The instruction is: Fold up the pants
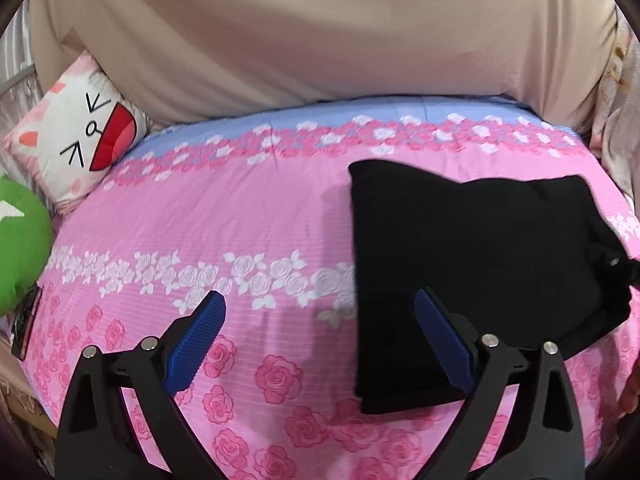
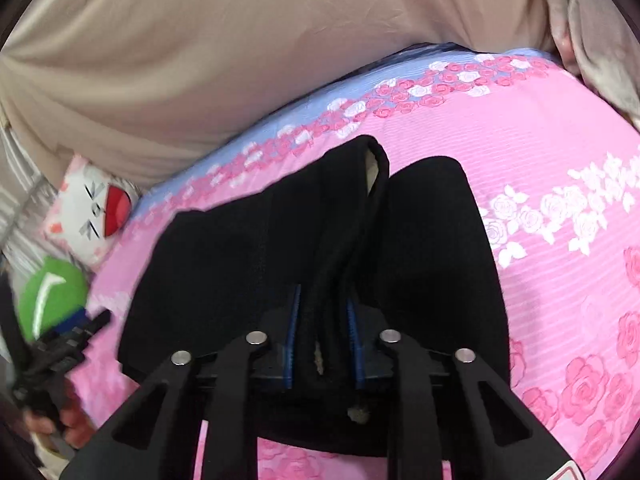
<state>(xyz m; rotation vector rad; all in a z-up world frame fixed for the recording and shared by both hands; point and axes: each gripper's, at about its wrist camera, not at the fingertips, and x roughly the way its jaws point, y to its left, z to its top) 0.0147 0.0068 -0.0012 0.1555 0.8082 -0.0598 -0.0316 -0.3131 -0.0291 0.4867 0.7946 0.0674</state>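
Note:
The black pants [image 1: 476, 252] lie folded in a thick rectangle on the pink rose bedspread [image 1: 224, 216], right of centre in the left wrist view. My left gripper [image 1: 320, 316] is open and empty, its right blue pad just over the pants' near left edge. In the right wrist view my right gripper [image 2: 323, 312] is shut on a bunched fold of the pants [image 2: 224, 264], lifting the edge off the bed. The left gripper [image 2: 68, 340] shows at the far left there.
A white cartoon-face pillow [image 1: 76, 136] and a green plush [image 1: 20, 240] sit at the bed's left. A beige padded headboard [image 1: 320, 28] rises behind. A dark phone-like object [image 1: 26, 320] lies at the left edge. Bedding [image 1: 624, 128] is heaped at the right.

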